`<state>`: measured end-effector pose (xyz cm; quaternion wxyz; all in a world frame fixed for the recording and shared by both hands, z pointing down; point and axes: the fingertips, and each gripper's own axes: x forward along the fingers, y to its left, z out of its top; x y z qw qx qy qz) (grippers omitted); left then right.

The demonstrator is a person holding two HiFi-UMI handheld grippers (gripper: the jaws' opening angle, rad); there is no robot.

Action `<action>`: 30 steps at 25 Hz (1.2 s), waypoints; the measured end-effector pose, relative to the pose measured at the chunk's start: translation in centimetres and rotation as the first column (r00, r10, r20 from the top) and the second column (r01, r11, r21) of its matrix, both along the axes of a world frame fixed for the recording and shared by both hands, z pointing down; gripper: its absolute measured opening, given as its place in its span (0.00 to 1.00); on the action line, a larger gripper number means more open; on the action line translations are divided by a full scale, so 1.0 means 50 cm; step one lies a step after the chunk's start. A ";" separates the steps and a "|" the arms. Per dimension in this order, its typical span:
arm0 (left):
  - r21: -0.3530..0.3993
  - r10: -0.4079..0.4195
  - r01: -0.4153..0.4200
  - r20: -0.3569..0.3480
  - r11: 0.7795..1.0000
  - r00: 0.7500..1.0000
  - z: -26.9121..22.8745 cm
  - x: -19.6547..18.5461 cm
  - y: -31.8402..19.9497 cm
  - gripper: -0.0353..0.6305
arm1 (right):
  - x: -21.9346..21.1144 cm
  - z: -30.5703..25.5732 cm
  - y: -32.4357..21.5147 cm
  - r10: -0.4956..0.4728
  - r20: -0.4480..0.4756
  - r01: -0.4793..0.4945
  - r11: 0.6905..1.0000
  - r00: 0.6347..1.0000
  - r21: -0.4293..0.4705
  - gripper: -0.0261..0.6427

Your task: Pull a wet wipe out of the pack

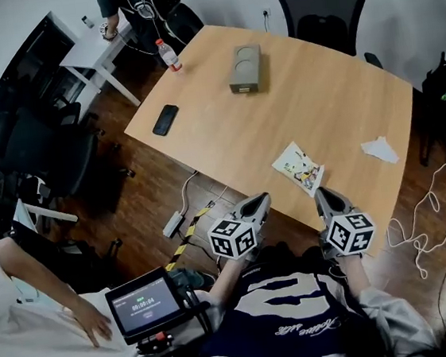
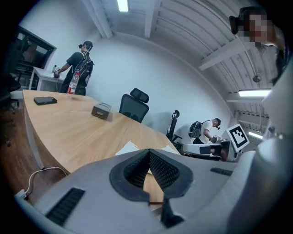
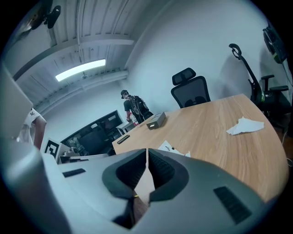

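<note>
Wood counter (image 1: 227,145), seen from the person's side. Wipe pack (image 1: 298,169) lies flat near the counter's near edge, toward the right corner, just ahead of both grippers and touched by neither.

Left gripper (image 1: 258,202) is held at the near edge, left of the pack. Its jaws are pressed together with nothing between them, as the left gripper view shows plainly. Right gripper (image 1: 323,196) is beside it, just right of the pack's near corner. Its jaws are also together and empty. Both point across the counter and slightly down.

Crumpled white sheet (image 1: 380,148) sits near the right edge, apart from the pack. Grey box (image 1: 245,69) is toward the far edge, about the middle. Black phone (image 1: 165,119) lies at the left edge. Clear bottle (image 1: 167,54) with a red label stands at the far left corner.

Black office chair (image 1: 321,2) is behind the far edge. A person (image 1: 135,7) stands at a white desk (image 1: 93,56) past the far left corner. Small screen (image 1: 145,302) shows at the wearer's lower left. White cable (image 1: 420,223) lies on the floor to the right.
</note>
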<state>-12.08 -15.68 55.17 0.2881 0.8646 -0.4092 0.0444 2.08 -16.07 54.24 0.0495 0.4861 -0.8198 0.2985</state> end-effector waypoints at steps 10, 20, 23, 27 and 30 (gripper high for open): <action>-0.079 0.056 -0.053 0.035 0.995 0.998 0.086 0.074 -0.119 0.06 | 0.053 0.029 -0.065 -0.006 -0.049 0.003 0.998 0.999 -0.060 0.05; -0.161 0.089 -0.060 0.179 0.985 0.980 0.190 0.123 -0.222 0.06 | 0.087 0.048 -0.146 -0.099 -0.070 0.092 0.991 0.993 -0.100 0.09; -0.184 0.111 -0.068 0.231 0.981 0.967 0.218 0.130 -0.241 0.06 | 0.083 0.064 -0.157 -0.142 -0.086 0.132 0.985 0.986 -0.115 0.10; -0.217 0.138 -0.072 0.304 0.974 0.943 0.253 0.129 -0.248 0.06 | 0.058 0.099 -0.171 -0.224 -0.119 0.207 0.968 0.967 -0.143 0.11; -0.232 0.132 -0.059 0.313 0.971 0.941 0.264 0.127 -0.254 0.06 | 0.031 0.129 -0.184 -0.295 -0.149 0.270 0.949 0.944 -0.165 0.14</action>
